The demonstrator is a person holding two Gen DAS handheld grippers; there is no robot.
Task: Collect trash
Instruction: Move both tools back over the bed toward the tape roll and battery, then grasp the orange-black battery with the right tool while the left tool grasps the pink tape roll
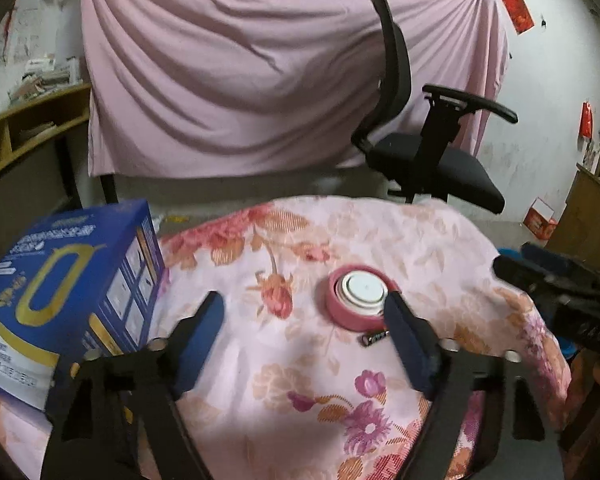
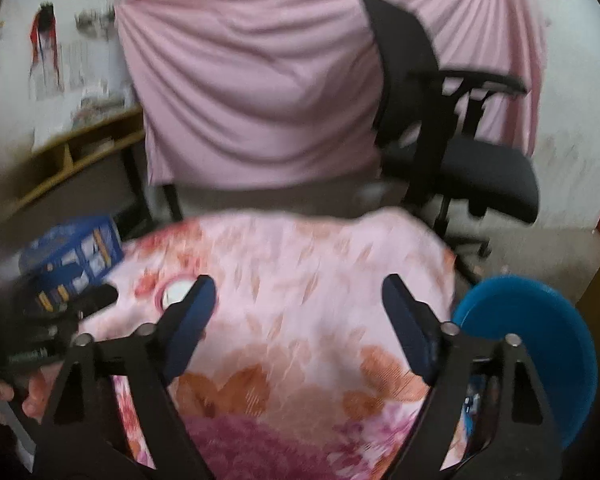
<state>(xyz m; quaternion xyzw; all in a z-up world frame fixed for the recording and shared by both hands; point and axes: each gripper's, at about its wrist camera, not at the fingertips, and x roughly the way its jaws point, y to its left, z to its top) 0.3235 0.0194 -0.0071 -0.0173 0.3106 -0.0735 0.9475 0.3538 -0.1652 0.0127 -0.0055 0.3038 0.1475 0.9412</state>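
A pink round container with a white lid (image 1: 358,296) lies on the floral-clothed table (image 1: 308,240), and a small dark battery (image 1: 374,338) lies just in front of it. My left gripper (image 1: 303,300) hovers open over the cloth; its right finger (image 1: 408,344) stands close beside the container and the battery, with nothing between the pads. In the right wrist view my right gripper (image 2: 299,282) is open above bare cloth, and the pink container (image 2: 176,292) peeks out by its left finger. A blue bin (image 2: 532,340) stands off the table's right edge.
A large blue product box (image 1: 68,280) sits at the table's left side. A black office chair (image 1: 428,152) stands beyond the far edge, in front of a hanging pink sheet (image 1: 260,80). A wooden shelf (image 1: 32,128) is at the left. The right gripper (image 1: 560,280) shows at the right.
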